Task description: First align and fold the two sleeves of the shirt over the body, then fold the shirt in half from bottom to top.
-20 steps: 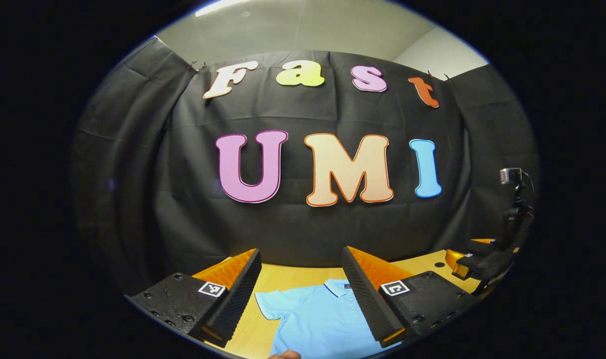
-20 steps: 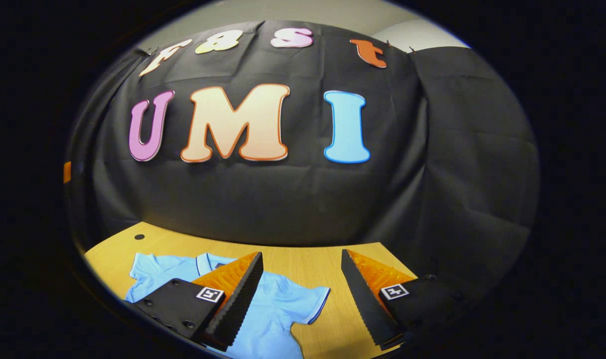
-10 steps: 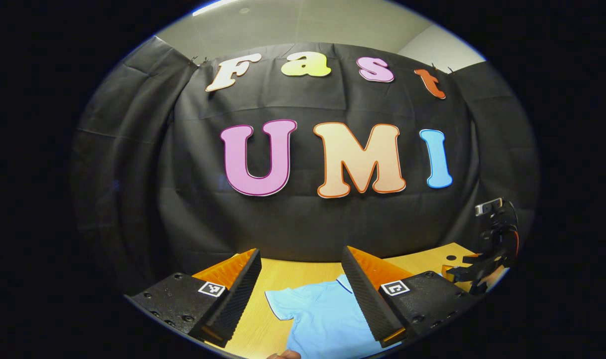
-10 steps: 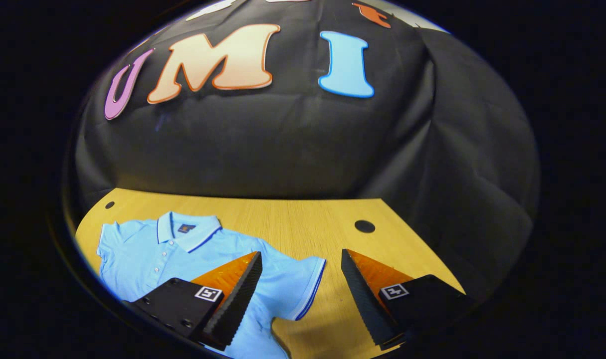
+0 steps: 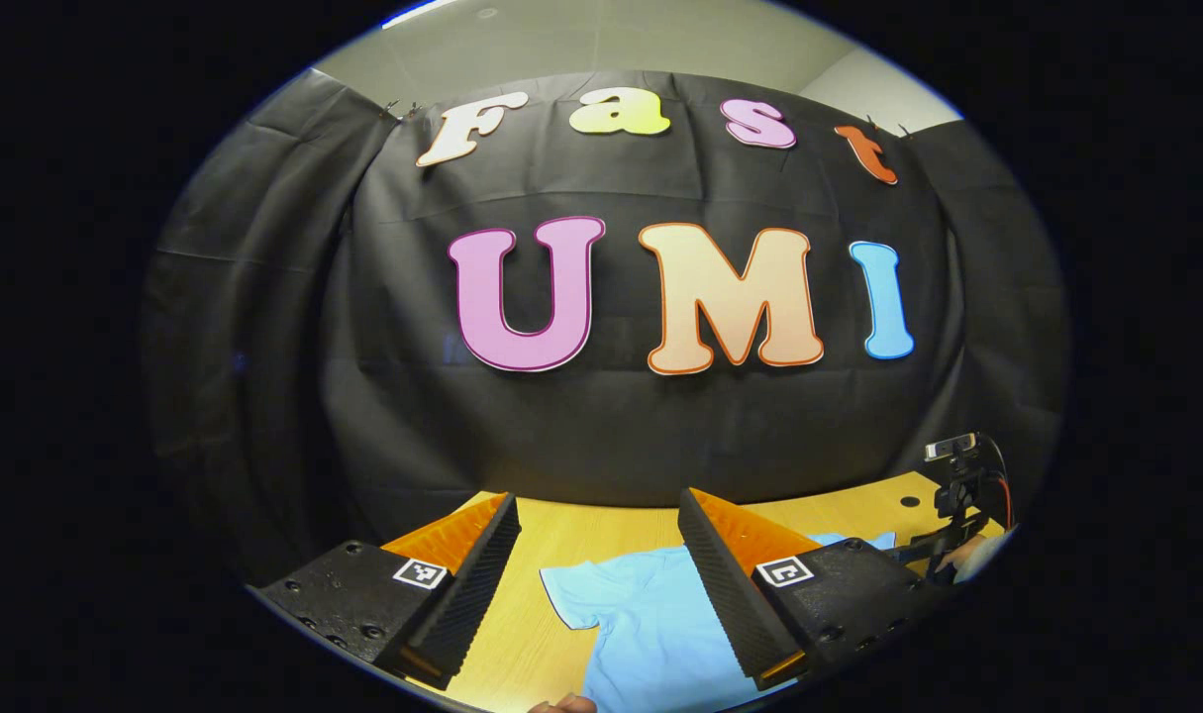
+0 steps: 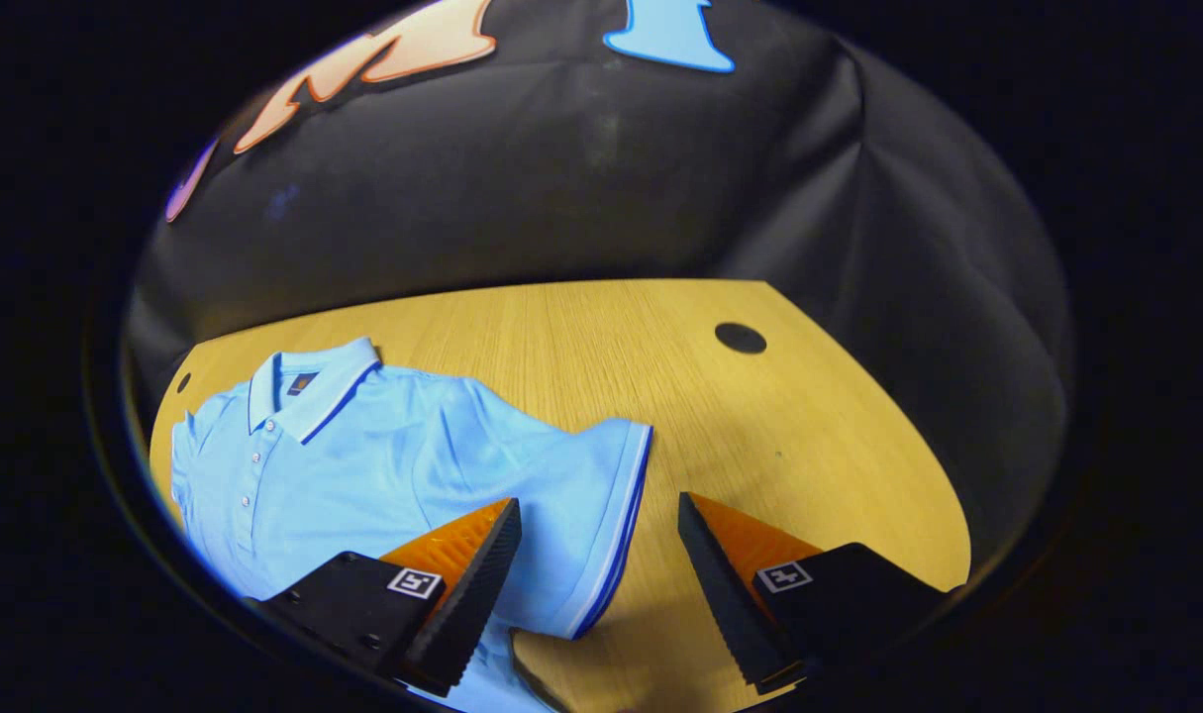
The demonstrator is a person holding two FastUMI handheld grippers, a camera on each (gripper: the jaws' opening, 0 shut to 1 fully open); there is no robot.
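A light blue polo shirt point(image 6: 383, 465) lies flat on a wooden table point(image 6: 759, 426). The right gripper point(image 6: 597, 584) hovers with fingers spread wide and empty, the sleeve's striped cuff point(image 6: 616, 525) between them. The left gripper point(image 5: 597, 584), equally wide open and holding nothing, has the shirt's other sleeve point(image 5: 586, 594) just ahead.

Light blue polo shirt point(image 6: 383, 456) flat on wooden bench point(image 6: 759, 416), sleeve point(image 6: 601, 495) with dark-edged cuff between spread right tongs point(image 6: 596, 584), not gripped. Dark hole point(image 6: 741, 338) in bench.
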